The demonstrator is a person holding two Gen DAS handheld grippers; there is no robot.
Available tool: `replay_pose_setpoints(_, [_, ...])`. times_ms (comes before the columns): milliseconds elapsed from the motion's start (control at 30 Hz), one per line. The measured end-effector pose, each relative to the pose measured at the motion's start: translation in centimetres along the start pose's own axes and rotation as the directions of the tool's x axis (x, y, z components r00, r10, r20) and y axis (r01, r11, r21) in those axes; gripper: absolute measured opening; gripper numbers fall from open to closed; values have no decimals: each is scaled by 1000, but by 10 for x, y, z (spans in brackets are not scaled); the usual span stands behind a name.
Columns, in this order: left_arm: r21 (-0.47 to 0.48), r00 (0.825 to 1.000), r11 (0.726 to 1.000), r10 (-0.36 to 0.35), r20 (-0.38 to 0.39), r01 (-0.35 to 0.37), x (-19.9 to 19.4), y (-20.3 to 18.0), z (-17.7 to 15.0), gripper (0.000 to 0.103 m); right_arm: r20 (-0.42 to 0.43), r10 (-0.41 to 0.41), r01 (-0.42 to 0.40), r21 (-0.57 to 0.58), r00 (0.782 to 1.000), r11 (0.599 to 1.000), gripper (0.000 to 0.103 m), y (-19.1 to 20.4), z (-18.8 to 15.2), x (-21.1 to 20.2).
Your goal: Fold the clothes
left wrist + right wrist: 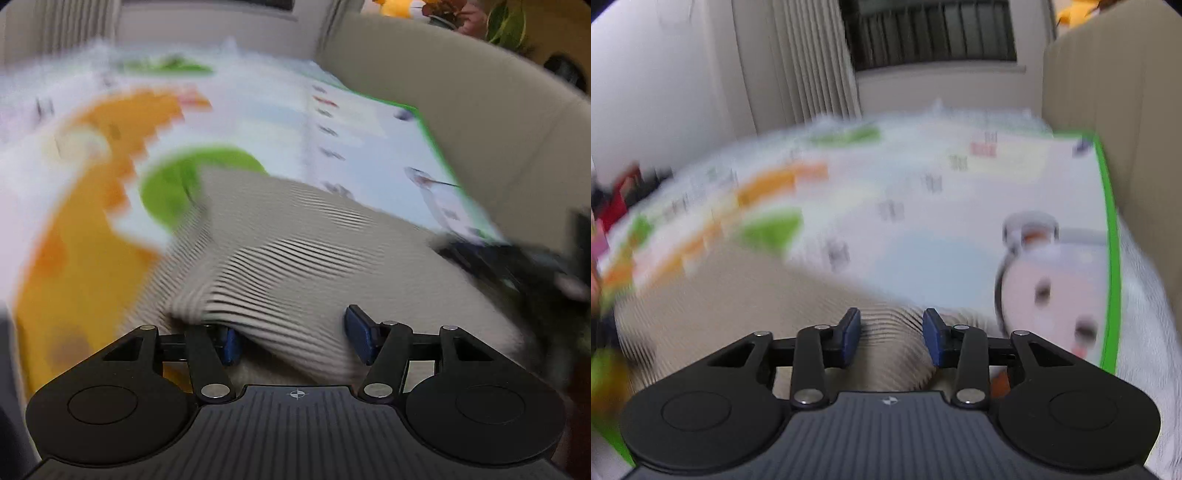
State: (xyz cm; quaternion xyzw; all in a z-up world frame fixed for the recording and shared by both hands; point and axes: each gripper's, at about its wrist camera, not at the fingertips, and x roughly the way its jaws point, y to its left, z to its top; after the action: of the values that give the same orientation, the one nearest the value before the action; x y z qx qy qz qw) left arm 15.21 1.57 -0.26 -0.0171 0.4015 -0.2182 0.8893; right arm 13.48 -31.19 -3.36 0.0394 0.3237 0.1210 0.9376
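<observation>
While blurred, striped garment (pixel 295 251) lies on play mat (pixel 85 258).

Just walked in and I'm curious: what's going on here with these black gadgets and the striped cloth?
A person is folding clothes with two hand-held tools. A striped garment lies on a colourful play mat. The left tool and the right tool both stand open with folds of the fabric between their blue pads, not pinching it.

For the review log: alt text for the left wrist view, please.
A striped grey garment lies folded on a colourful play mat, a fold of it between the open blue pads of the left tool. The picture is blurred.
</observation>
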Motion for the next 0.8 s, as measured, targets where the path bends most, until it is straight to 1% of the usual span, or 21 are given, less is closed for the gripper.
replay_pose_setpoints(33, [13, 1000, 1000, 24, 8, -24, 10, 2, 8, 57, 7, -1, 1, 6, 1000, 1000, 37, 3, -10, -8])
replay_pose_setpoints(100, [48, 998, 997, 56, 30, -57, 25, 2, 22, 58, 26, -2, 1, 20, 1000, 1000, 38, 10, -29, -24])
replay_pose_setpoints(167, [92, 995, 992, 81, 59, -87, 36, -1, 33, 60, -6, 53, -53, 42, 999, 998, 38, 23, -39, -46])
replay_pose_setpoints(200, [103, 994, 990, 86, 65, -92, 40, -3, 37, 60, -27, 87, -86, 34, 996, 996, 39, 30, -46, -56])
replay_pose_setpoints(267, [104, 993, 990, 92, 68, -99, 44, -4, 43, 62, -71, 161, -161, 5, 984, 987, 42, 46, -56, -76])
replay_pose_setpoints(367, [96, 993, 990, 95, 72, -102, 43, -5, 48, 60, -113, 215, -220, -32, 970, 975, 42, 63, -58, -98])
replay_pose_setpoints(467, [105, 992, 989, 94, 84, -102, 25, -8, 40, 61, -55, 201, -205, -80, 978, 975, 43, 68, -50, -117])
replay_pose_setpoints(500, [108, 992, 989, 90, 91, -99, 15, -10, 35, 62, -21, 163, -164, -127, 986, 978, 45, 71, -48, -122])
replay_pose_setpoints(533, [106, 992, 990, 78, 96, -89, 5, -11, 29, 63, 8, 134, -131, -168, 991, 977, 48, 73, -48, -123])
replay_pose_setpoints(600, [86, 994, 995, 33, 104, -42, -19, -15, 14, 63, 62, 98, -79, -256, 993, 963, 52, 78, -49, -121])
replay_pose_setpoints(633, [73, 994, 997, 12, 104, -20, -30, -18, 5, 63, 71, 89, -65, -283, 994, 957, 55, 77, -49, -116])
replay_pose_setpoints(700, [32, 997, 999, -34, 68, 31, -44, -21, -15, 63, 45, 39, -24, -298, 998, 954, 55, 73, -50, -92])
replay_pose_setpoints(733, [3, 997, 998, -64, 38, 64, -47, -22, -24, 62, 20, 19, -12, -295, 1000, 955, 58, 67, -53, -79])
replay_pose_setpoints(767, [-35, 995, 994, -103, -3, 103, -47, -21, -34, 62, -4, -1, 0, -292, 1000, 956, 62, 61, -56, -67])
replay_pose_setpoints(800, [-65, 990, 989, -136, -38, 133, -47, -21, -43, 62, -22, 10, -15, -244, 1000, 970, 68, 53, -59, -57])
